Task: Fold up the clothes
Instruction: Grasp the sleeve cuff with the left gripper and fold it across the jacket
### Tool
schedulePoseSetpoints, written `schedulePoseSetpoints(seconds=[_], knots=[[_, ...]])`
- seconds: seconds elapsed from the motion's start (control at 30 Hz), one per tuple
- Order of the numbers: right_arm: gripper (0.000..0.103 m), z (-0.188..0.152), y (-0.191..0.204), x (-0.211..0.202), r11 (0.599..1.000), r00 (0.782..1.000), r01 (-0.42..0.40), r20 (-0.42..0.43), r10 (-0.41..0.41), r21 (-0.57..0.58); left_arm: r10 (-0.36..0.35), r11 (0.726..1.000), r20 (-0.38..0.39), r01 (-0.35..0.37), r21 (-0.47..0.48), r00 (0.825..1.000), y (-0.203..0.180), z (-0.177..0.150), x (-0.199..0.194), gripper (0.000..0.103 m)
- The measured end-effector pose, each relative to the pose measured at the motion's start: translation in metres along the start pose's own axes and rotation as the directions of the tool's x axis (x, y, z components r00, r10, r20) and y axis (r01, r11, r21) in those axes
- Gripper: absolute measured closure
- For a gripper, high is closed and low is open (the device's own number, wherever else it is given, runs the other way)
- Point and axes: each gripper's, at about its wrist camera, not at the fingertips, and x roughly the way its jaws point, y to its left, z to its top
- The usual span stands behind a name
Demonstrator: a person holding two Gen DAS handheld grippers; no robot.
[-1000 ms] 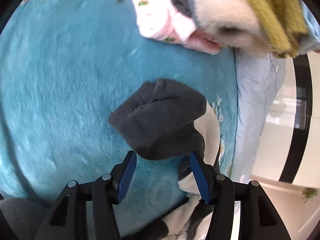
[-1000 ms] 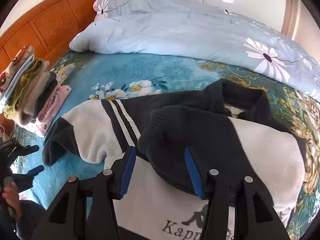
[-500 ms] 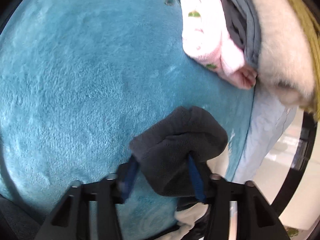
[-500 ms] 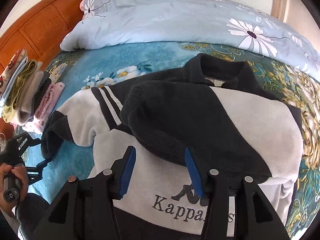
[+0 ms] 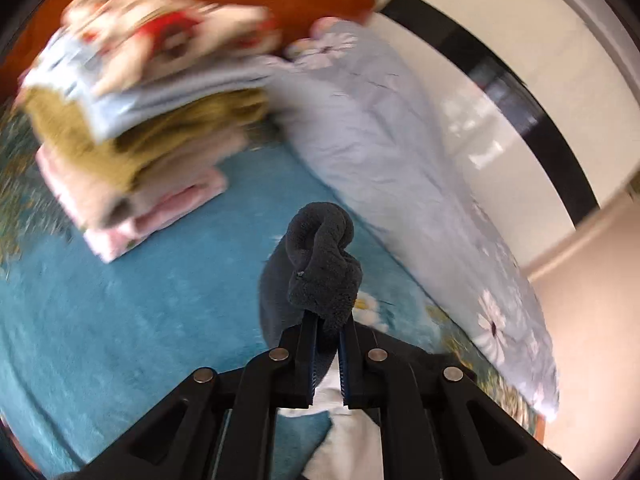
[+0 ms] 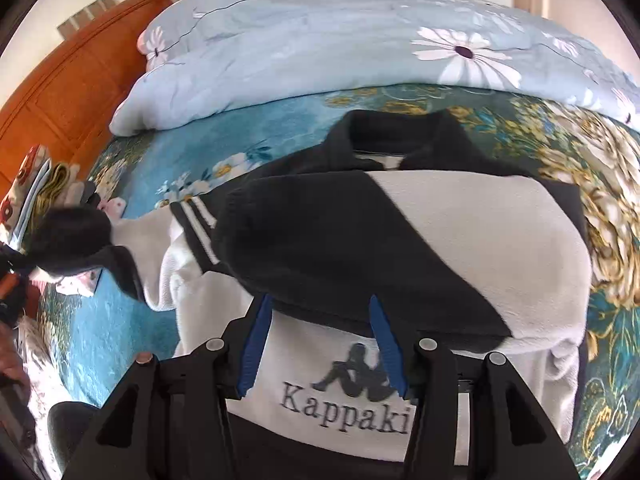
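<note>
A black-and-white fleece sweatshirt [image 6: 480, 240] with a printed logo lies on the teal floral bedspread [image 6: 224, 136]. One dark sleeve is folded across its chest. My right gripper [image 6: 320, 312] hovers open just over that folded sleeve, nothing between its blue pads. The other sleeve's dark cuff [image 5: 324, 264] is pinched in my left gripper [image 5: 328, 332], which is shut on it and holds it lifted off the bed. That lifted cuff [image 6: 76, 236] shows at the left edge of the right wrist view.
A stack of folded clothes [image 5: 132, 120] sits at the left near the orange wooden headboard [image 6: 68, 92]. A pale blue flowered duvet [image 6: 340, 40] is bunched along the far side of the bed. A person's hand [image 6: 10, 360] shows at the left edge.
My left gripper closed on the dark cuff and raised it, the view swinging up toward the folded stack and duvet. The right gripper drew back slightly over the folded sleeve and stays open.
</note>
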Motion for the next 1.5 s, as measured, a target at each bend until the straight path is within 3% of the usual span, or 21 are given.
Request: schedulePoseSetpoints(seconds=[0.07, 0.2, 0.33, 0.4, 0.53, 0.63, 0.73, 0.8, 0.87, 0.93, 1.0, 1.07, 1.13, 1.2, 1.23, 1.3, 1.33, 1.5], knots=[[0.051, -0.001, -0.014, -0.005, 0.999, 1.000, 0.012, 0.007, -0.012, 0.035, -0.087, 0.985, -0.025, 0.089, 0.145, 0.996, -0.053, -0.004, 0.000, 0.094], [0.051, -0.003, -0.043, -0.019, 0.993, 0.999, 0.034, 0.024, -0.036, 0.114, -0.208, 0.936, -0.160, 0.244, 0.253, 0.965, -0.138, -0.037, 0.023, 0.094], [0.051, -0.010, -0.071, -0.032, 0.981, 0.997, 0.063, 0.033, -0.071, 0.181, -0.232, 0.893, -0.357, 0.344, 0.291, 0.905, -0.195, -0.097, 0.045, 0.094], [0.051, -0.015, -0.086, -0.036, 0.973, 0.995, 0.090, 0.027, -0.097, 0.211, -0.198, 0.874, -0.438, 0.360, 0.326, 0.877, -0.211, -0.132, 0.054, 0.094], [0.051, -0.028, -0.116, -0.044, 0.948, 0.989, 0.142, 0.000, -0.149, 0.284, -0.116, 0.858, -0.558, 0.366, 0.360, 0.821, -0.218, -0.182, 0.079, 0.094], [0.051, -0.035, -0.136, -0.050, 0.928, 0.986, 0.159, -0.004, -0.167, 0.337, -0.026, 0.831, -0.602, 0.352, 0.430, 0.798, -0.211, -0.214, 0.081, 0.093], [0.051, -0.040, -0.149, -0.051, 0.911, 0.986, 0.156, -0.009, -0.165, 0.381, 0.032, 0.822, -0.627, 0.336, 0.460, 0.779, -0.210, -0.235, 0.095, 0.089], [0.050, -0.042, -0.155, -0.051, 0.902, 0.987, 0.153, -0.016, -0.161, 0.404, 0.029, 0.843, -0.649, 0.331, 0.425, 0.760, -0.207, -0.236, 0.099, 0.083], [0.050, -0.043, -0.158, -0.051, 0.896, 0.988, 0.150, -0.021, -0.155, 0.417, -0.010, 0.867, -0.677, 0.343, 0.360, 0.736, -0.201, -0.233, 0.098, 0.061], [0.050, -0.043, -0.157, -0.052, 0.898, 0.990, 0.136, -0.016, -0.143, 0.417, -0.068, 0.886, -0.702, 0.367, 0.284, 0.709, -0.193, -0.225, 0.093, 0.046], [0.051, -0.041, -0.153, -0.054, 0.907, 0.995, 0.091, 0.008, -0.103, 0.410, -0.127, 0.886, -0.703, 0.399, 0.236, 0.699, -0.185, -0.215, 0.085, 0.044], [0.050, -0.039, -0.147, -0.052, 0.917, 0.999, 0.016, 0.025, -0.028, 0.399, -0.144, 0.894, -0.662, 0.383, 0.232, 0.736, -0.170, -0.199, 0.074, 0.042], [0.049, -0.039, -0.142, -0.046, 0.912, 0.997, -0.073, 0.032, 0.066, 0.402, -0.142, 0.913, -0.591, 0.335, 0.230, 0.794, -0.146, -0.180, 0.065, 0.040], [0.049, -0.043, -0.137, -0.035, 0.900, 0.991, -0.126, 0.013, 0.133, 0.418, -0.037, 0.930, -0.518, 0.220, 0.296, 0.855, -0.121, -0.167, 0.065, 0.040], [0.048, -0.045, -0.135, -0.029, 0.893, 0.987, -0.141, -0.003, 0.158, 0.427, 0.017, 0.932, -0.480, 0.160, 0.325, 0.877, -0.108, -0.161, 0.065, 0.040], [0.048, -0.048, -0.131, -0.012, 0.893, 0.983, -0.138, -0.048, 0.176, 0.429, 0.132, 0.926, -0.440, 0.049, 0.375, 0.888, -0.085, -0.155, 0.071, 0.040], [0.048, -0.049, -0.128, -0.003, 0.892, 0.981, -0.133, -0.073, 0.182, 0.432, 0.162, 0.929, -0.437, 0.012, 0.369, 0.885, -0.071, -0.152, 0.076, 0.040], [0.048, -0.044, -0.112, 0.008, 0.898, 0.982, -0.105, -0.098, 0.161, 0.428, 0.221, 0.950, -0.459, -0.084, 0.300, 0.861, -0.030, -0.151, 0.096, 0.040]])
